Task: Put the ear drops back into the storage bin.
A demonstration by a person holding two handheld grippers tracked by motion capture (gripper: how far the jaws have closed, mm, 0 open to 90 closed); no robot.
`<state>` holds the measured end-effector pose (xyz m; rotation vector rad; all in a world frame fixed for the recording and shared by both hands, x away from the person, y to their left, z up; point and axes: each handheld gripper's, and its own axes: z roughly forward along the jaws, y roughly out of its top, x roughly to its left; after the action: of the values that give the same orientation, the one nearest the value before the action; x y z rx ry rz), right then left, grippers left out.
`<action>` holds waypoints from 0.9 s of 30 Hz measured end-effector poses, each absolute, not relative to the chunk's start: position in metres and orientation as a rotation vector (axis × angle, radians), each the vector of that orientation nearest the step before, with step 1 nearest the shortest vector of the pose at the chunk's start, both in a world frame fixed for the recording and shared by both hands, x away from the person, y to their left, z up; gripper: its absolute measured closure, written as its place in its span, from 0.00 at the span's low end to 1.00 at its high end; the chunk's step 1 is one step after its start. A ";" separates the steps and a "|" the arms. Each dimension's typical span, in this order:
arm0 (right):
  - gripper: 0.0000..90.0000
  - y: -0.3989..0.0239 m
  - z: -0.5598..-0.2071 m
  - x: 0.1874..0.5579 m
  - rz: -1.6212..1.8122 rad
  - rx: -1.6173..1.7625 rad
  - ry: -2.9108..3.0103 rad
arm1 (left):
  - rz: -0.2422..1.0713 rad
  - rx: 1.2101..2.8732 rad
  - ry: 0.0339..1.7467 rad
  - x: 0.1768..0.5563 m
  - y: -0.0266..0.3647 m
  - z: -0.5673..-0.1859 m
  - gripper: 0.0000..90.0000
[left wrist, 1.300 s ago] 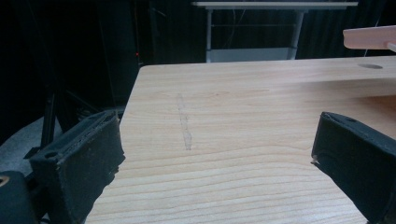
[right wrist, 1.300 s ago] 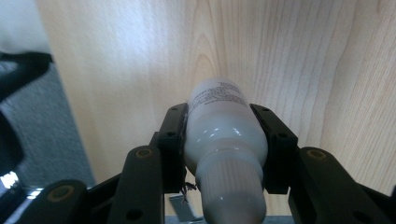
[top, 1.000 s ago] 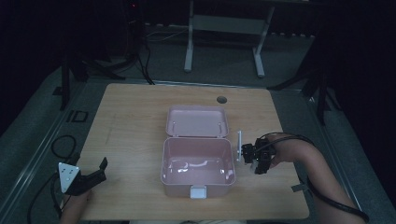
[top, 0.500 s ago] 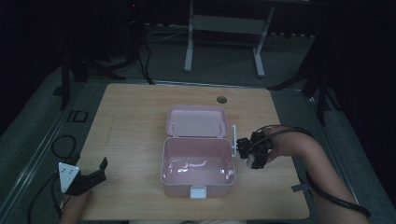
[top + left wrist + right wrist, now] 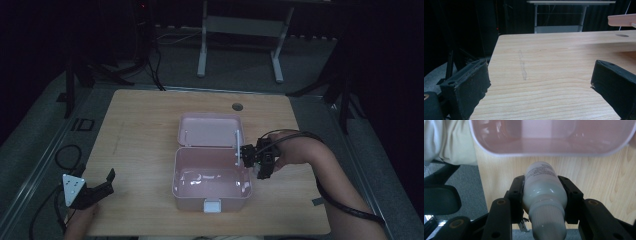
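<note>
White bottle (image 5: 544,187) clamped in right gripper (image 5: 256,159), just beside the open pink lunch box (image 5: 212,176), not yet inside. Placing apparently left. Left gripper (image 5: 95,191) well apart, jaws wide, empty.

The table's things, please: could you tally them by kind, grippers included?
Pink box, lid open: 1
White bottle, clamped in the right gripper: 1
Grippers, counting the left gripper, jaws apart: 2
Total: 4

Metal stand (image 5: 240,37) behind wooden table (image 5: 145,135)
</note>
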<state>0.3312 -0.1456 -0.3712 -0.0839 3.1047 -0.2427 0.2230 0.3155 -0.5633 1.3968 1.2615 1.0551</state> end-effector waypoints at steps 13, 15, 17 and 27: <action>0.66 -0.110 -0.373 0.329 -0.237 -0.174 3.106 | 1.054 1.397 1.261 0.223 0.316 -0.563 0.02; 0.66 -0.104 -0.375 0.329 -0.242 -0.188 3.111 | 1.054 1.397 1.261 0.223 0.316 -0.563 0.02; 0.66 -0.099 -0.379 0.328 -0.253 -0.212 3.113 | 1.054 1.396 1.261 0.223 0.316 -0.563 0.02; 0.66 -0.089 -0.393 0.327 -0.242 -0.234 3.128 | 1.055 1.397 1.260 0.223 0.316 -0.563 0.02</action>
<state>0.3270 -0.0889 -0.3932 -0.2339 3.1280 -0.2420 0.2228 0.3155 -0.5633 1.3967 1.2604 1.0547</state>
